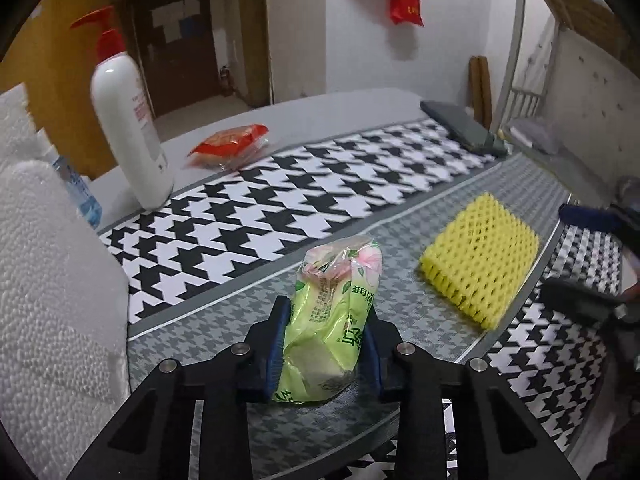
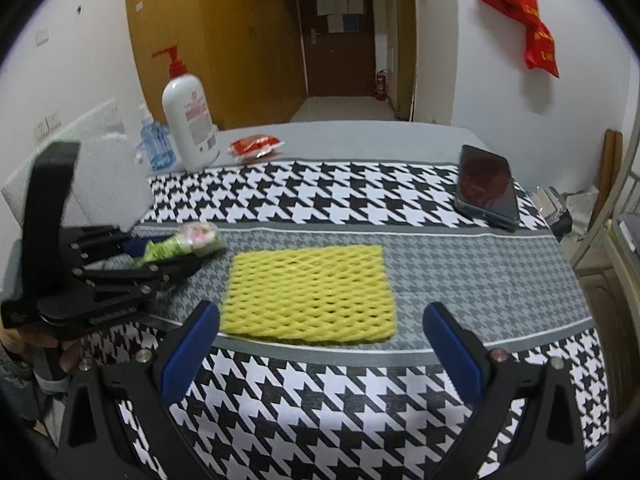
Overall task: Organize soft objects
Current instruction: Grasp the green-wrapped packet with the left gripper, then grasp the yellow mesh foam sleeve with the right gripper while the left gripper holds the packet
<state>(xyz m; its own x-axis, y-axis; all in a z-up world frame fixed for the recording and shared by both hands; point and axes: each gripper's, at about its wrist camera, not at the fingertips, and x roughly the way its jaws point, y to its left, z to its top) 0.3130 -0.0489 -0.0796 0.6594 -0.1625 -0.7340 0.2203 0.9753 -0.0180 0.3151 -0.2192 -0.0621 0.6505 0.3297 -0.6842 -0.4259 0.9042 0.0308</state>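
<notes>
My left gripper (image 1: 326, 324) is shut on a green tissue pack (image 1: 334, 312), holding it just above the houndstooth cloth (image 1: 280, 204). The pack also shows in the right wrist view (image 2: 184, 244), held by the left gripper (image 2: 168, 250). A yellow foam net (image 2: 310, 292) lies flat on the grey band of the cloth, just ahead of my right gripper (image 2: 320, 320), which is open and empty. The foam net shows in the left wrist view (image 1: 480, 256) to the right of the pack.
A white pump bottle (image 2: 188, 124), a blue bottle (image 2: 156, 144) and a red snack packet (image 2: 256, 146) stand at the back left. A phone (image 2: 486, 186) lies at the back right. White foam blocks (image 1: 48, 280) stand on the left.
</notes>
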